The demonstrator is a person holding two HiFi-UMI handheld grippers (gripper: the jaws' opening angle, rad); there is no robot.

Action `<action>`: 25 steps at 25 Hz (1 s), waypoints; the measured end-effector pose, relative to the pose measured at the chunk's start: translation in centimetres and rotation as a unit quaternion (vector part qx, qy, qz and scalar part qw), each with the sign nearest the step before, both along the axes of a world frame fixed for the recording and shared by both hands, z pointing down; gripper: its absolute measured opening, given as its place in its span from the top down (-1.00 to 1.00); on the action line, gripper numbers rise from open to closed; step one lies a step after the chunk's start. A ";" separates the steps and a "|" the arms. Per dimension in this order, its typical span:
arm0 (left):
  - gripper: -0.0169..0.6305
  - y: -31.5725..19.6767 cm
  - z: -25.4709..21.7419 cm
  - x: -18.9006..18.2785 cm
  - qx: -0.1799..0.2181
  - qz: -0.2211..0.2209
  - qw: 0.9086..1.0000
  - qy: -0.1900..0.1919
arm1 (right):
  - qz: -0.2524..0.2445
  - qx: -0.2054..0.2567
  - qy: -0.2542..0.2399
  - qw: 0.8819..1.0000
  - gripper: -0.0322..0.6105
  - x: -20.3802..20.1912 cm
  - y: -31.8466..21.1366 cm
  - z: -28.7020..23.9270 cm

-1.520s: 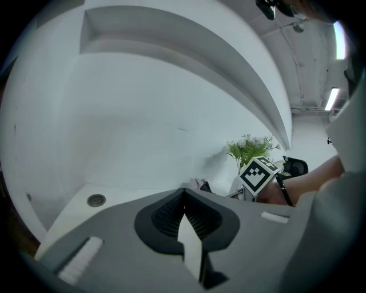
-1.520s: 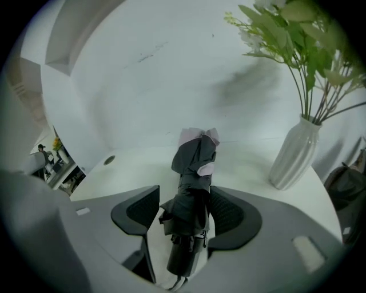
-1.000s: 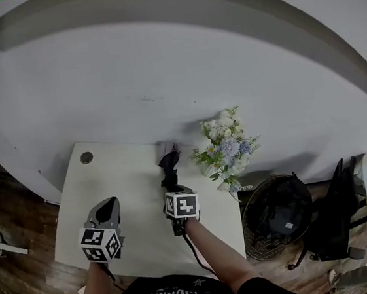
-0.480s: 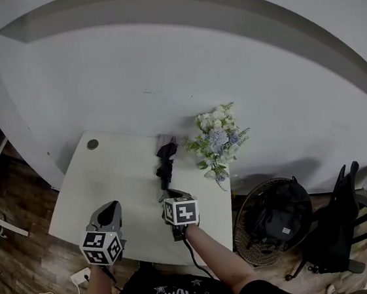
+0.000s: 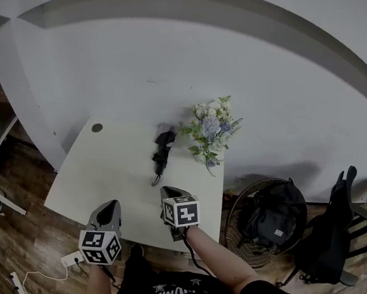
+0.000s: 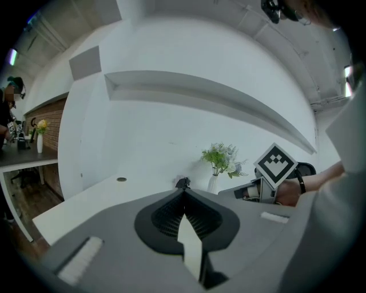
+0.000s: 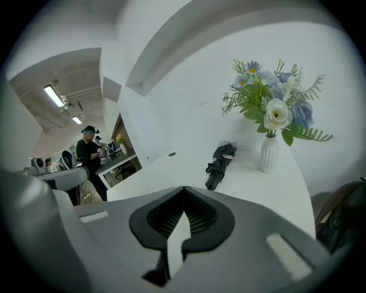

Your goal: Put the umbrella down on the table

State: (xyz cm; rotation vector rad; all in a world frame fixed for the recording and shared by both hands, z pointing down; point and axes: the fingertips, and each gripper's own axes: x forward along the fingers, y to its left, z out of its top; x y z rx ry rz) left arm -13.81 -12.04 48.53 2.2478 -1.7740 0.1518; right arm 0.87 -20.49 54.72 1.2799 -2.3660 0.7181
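The folded black umbrella [image 5: 163, 150] lies flat on the white table [image 5: 107, 168], handle toward me, beside the flower vase. It also shows in the right gripper view as the umbrella [image 7: 220, 163], and only its top edge [image 6: 182, 183] shows in the left gripper view. My right gripper [image 5: 167, 191] hovers over the table's near edge, well short of the umbrella, jaws shut on nothing [image 7: 184, 187]. My left gripper [image 5: 111, 204] is at the front edge to its left, also shut and empty [image 6: 184, 190].
A white vase of flowers [image 5: 209, 133] stands at the table's right side next to the umbrella. A round grommet [image 5: 97, 128] is at the far left corner. A wicker basket with a black bag [image 5: 270, 215] and a dark chair [image 5: 340, 224] stand to the right. A person [image 7: 88, 154] stands far off.
Both grippers have drawn back toward the table's near edge, away from the umbrella. The umbrella has stayed lying on the table, apart from the right gripper.
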 end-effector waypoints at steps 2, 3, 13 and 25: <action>0.94 1.3 0.0 0.3 0.002 -0.008 1.000 0.001 | -0.012 0.007 -0.003 1.000 0.86 0.3 1.1 -0.4; 0.94 1.9 0.0 0.5 0.003 -0.013 1.000 0.002 | -0.019 0.010 -0.004 1.000 0.86 0.4 1.6 -0.6; 0.94 6.5 0.3 1.7 0.004 -0.045 0.999 0.002 | -0.059 0.022 0.001 0.998 0.86 1.5 5.5 -0.3; 0.94 10.5 -0.3 0.1 0.007 -0.071 0.997 0.007 | -0.073 0.025 -0.004 0.997 0.86 0.6 7.8 -0.1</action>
